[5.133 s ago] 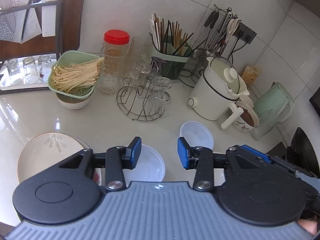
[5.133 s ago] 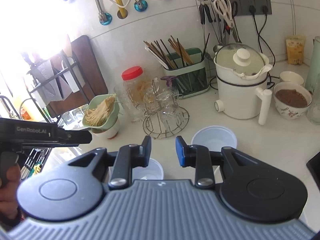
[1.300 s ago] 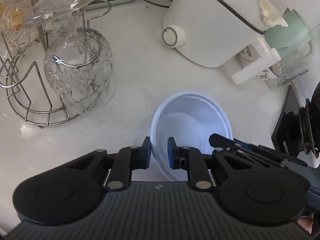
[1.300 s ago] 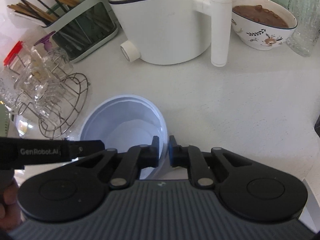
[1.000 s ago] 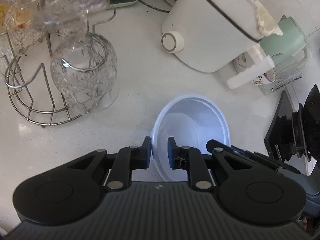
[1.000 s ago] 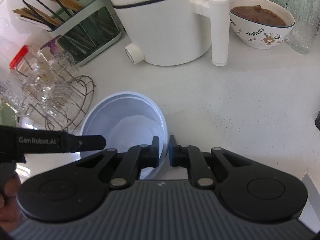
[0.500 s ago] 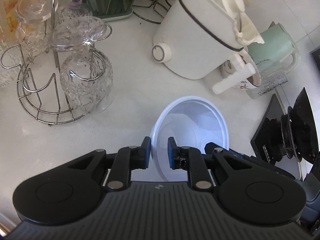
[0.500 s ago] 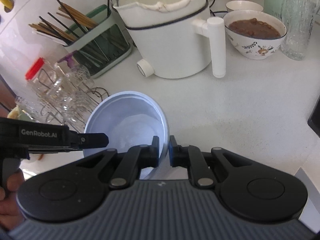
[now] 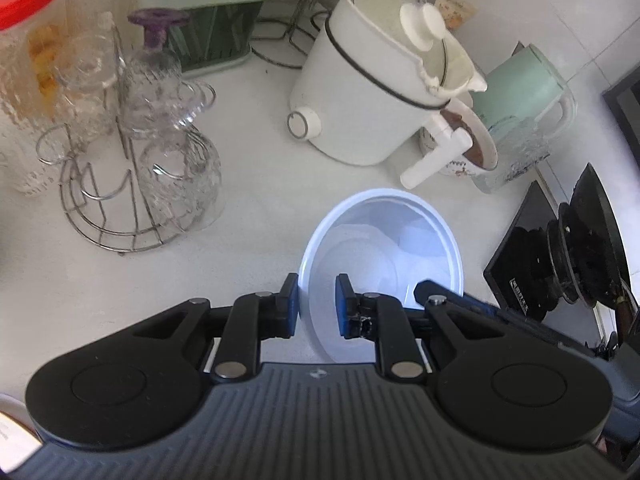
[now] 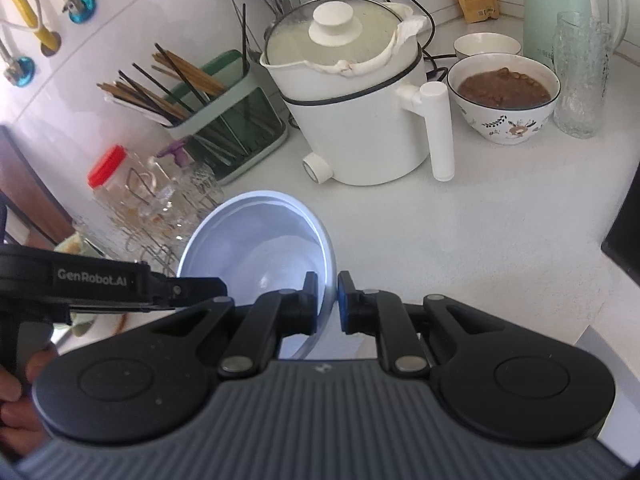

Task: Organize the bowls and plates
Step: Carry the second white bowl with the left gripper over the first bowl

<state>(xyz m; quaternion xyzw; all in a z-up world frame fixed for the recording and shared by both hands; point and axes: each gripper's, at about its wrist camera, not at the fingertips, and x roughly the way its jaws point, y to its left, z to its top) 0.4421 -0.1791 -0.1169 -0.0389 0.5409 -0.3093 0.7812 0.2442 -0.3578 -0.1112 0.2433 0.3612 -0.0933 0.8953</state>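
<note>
Bowl (image 9: 384, 240) lifted higher off counter, white, translucent, empty

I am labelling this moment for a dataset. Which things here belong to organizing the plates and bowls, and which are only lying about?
Part of the job:
- white bowl, held at its rim by both claws
- left claw
- right claw

Only lying about:
- white pot
- bowl of brown food
- chopstick holder
- glass rack
- red-lidded jar
</note>
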